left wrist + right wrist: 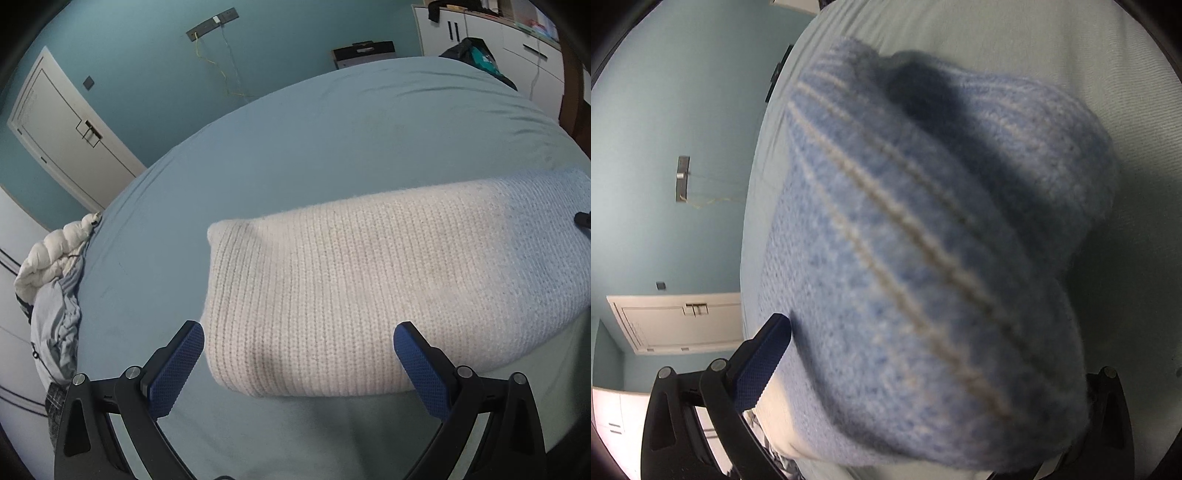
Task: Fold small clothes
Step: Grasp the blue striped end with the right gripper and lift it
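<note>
A knitted sweater, cream at one end and light blue at the other, lies folded on the bed (295, 140). In the left wrist view its cream part (351, 288) lies just ahead of my left gripper (299, 343), which is open and empty, its blue pads on either side of the sweater's near edge. In the right wrist view the blue striped part (923, 240) fills the frame, bunched over my right gripper (923, 369). The left blue pad (764, 358) shows; the right finger is hidden under the knit. The jaws stand wide apart around the fabric.
A pile of white and grey clothes (55, 295) lies at the bed's left edge. A dark bag (476, 55) sits at the far corner. A white door (66, 125), teal wall and white cabinets (517, 48) stand beyond the bed.
</note>
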`<state>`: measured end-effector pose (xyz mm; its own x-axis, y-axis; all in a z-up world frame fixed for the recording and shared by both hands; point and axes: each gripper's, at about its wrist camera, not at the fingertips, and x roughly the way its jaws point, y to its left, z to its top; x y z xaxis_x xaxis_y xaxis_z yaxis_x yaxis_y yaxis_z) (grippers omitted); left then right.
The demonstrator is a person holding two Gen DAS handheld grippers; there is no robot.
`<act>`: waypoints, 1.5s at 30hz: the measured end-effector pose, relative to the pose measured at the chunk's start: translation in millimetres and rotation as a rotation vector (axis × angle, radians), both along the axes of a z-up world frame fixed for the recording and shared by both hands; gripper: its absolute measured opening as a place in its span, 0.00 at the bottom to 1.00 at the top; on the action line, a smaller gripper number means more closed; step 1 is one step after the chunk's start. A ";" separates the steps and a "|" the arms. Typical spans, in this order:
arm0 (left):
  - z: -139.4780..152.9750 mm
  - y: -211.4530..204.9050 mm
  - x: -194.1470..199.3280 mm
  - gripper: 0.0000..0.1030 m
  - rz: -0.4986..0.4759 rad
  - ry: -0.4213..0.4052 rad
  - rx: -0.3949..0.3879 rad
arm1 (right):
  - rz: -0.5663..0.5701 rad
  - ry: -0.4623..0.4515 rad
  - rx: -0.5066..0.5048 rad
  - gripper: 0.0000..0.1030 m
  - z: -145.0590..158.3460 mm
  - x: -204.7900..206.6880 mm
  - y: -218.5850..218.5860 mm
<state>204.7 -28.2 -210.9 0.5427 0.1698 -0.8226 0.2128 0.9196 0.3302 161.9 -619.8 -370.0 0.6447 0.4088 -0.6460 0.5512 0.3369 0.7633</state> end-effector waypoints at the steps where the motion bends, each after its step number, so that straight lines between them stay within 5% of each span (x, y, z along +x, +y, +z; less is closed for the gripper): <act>1: 0.1 0.8 1.2 1.00 0.005 0.003 -0.005 | -0.003 0.001 0.006 0.98 0.2 -0.6 0.3; 9: 1.1 8.1 5.4 1.00 0.030 0.048 -0.094 | -0.045 -0.039 0.217 0.95 -2.0 -40.3 8.4; 23: -6.9 39.7 20.8 1.00 0.156 0.157 -0.307 | -0.009 0.025 0.057 0.89 -4.0 1.9 14.3; 29: -9.4 46.4 22.2 1.00 0.182 0.156 -0.321 | 0.025 0.013 -0.178 0.46 32.7 3.7 33.5; 41: -4.3 31.7 15.2 1.00 0.109 0.087 -0.247 | 0.023 -0.212 -0.716 0.39 157.3 -40.7 80.1; 45: -5.9 11.8 7.7 1.00 0.030 0.071 -0.226 | 0.086 -0.253 -0.861 0.39 170.7 -50.1 106.6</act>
